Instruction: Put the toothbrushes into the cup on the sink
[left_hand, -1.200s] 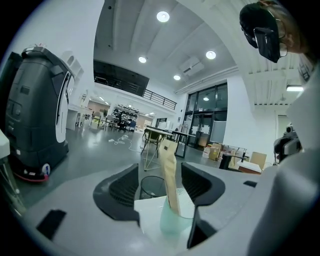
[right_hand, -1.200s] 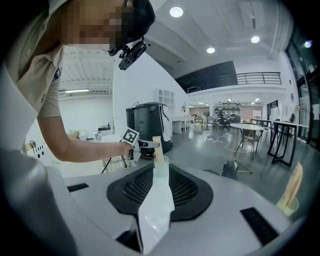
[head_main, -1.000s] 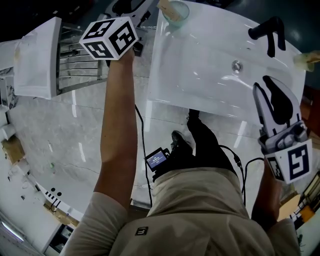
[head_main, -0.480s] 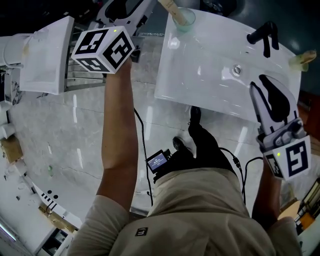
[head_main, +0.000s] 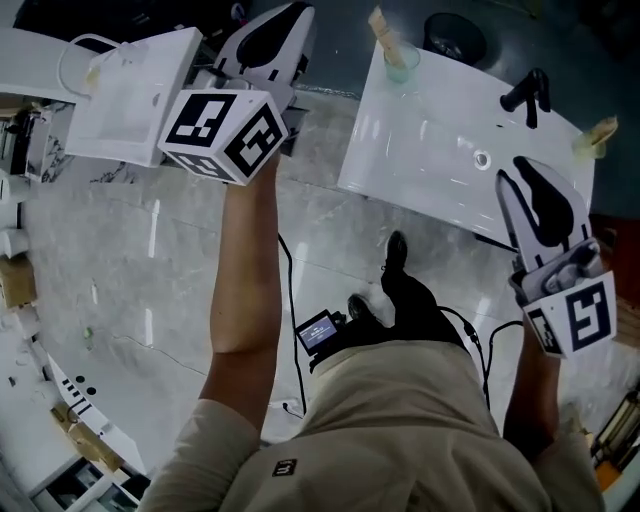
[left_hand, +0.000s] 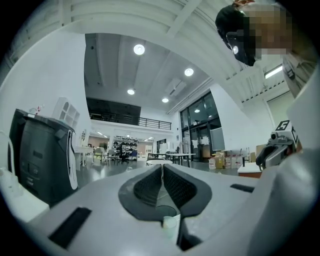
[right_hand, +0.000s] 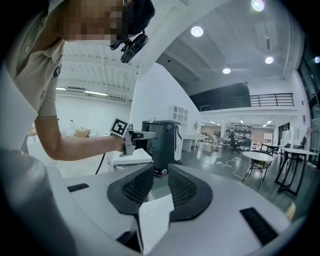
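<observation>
Cup (head_main: 401, 65) on sink (head_main: 440, 160) corner, toothbrush (head_main: 381, 27) inside

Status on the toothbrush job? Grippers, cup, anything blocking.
Left gripper jaws just closed, nothing between them. Right gripper open, empty. Clear cup on white sink corner, one pale toothbrush in it. Nothing blocking the cup.

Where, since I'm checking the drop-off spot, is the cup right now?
In the head view the cup stands near the top, on the sink's far left corner, left of the black tap.
</observation>
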